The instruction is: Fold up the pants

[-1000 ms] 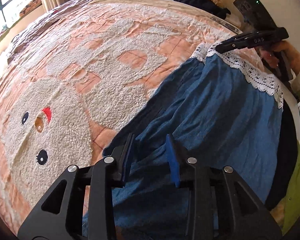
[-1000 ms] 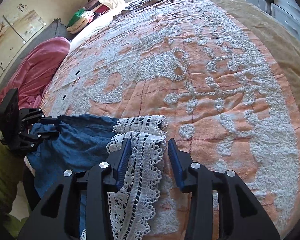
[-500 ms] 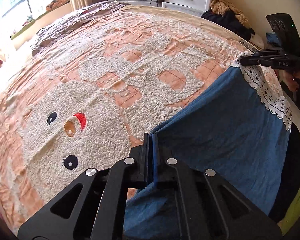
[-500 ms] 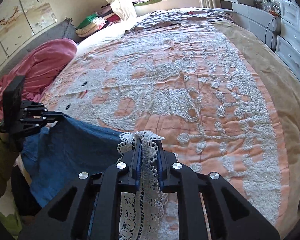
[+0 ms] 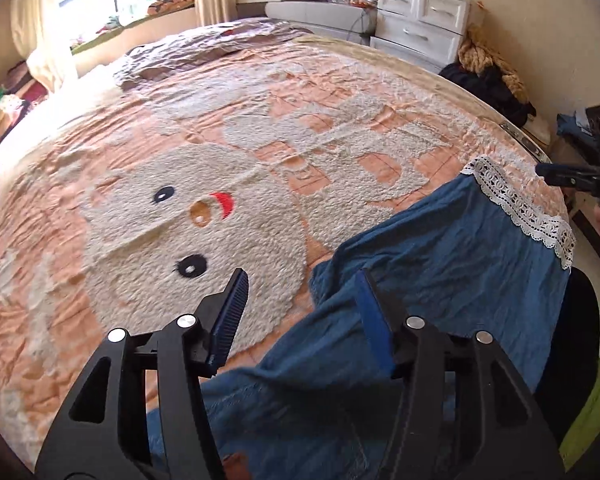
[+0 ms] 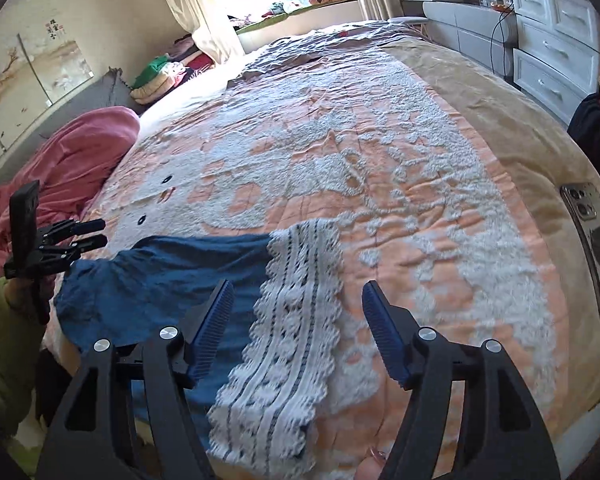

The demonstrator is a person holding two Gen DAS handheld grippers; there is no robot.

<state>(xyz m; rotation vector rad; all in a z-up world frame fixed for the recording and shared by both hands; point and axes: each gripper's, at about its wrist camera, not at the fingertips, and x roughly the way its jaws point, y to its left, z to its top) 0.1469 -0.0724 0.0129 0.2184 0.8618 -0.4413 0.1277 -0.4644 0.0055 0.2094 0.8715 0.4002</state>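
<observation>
Blue pants with a white lace hem lie at the near edge of the bed and hang partly over it. My left gripper is open and empty above their waist-end edge. In the right wrist view the pants and lace hem lie flat on the bedspread. My right gripper is open and empty, with the lace between and below its jaws. The left gripper also shows in the right wrist view, and the right gripper in the left wrist view.
The bed is covered by an orange and white fleece bedspread with a cartoon face. A pink blanket lies at the far left. A phone lies near the bed's right edge. White drawers stand beyond the bed.
Both grippers were shut on the pants half a second ago, holding them up. Now both are open, and the pants lie released on the bed.
</observation>
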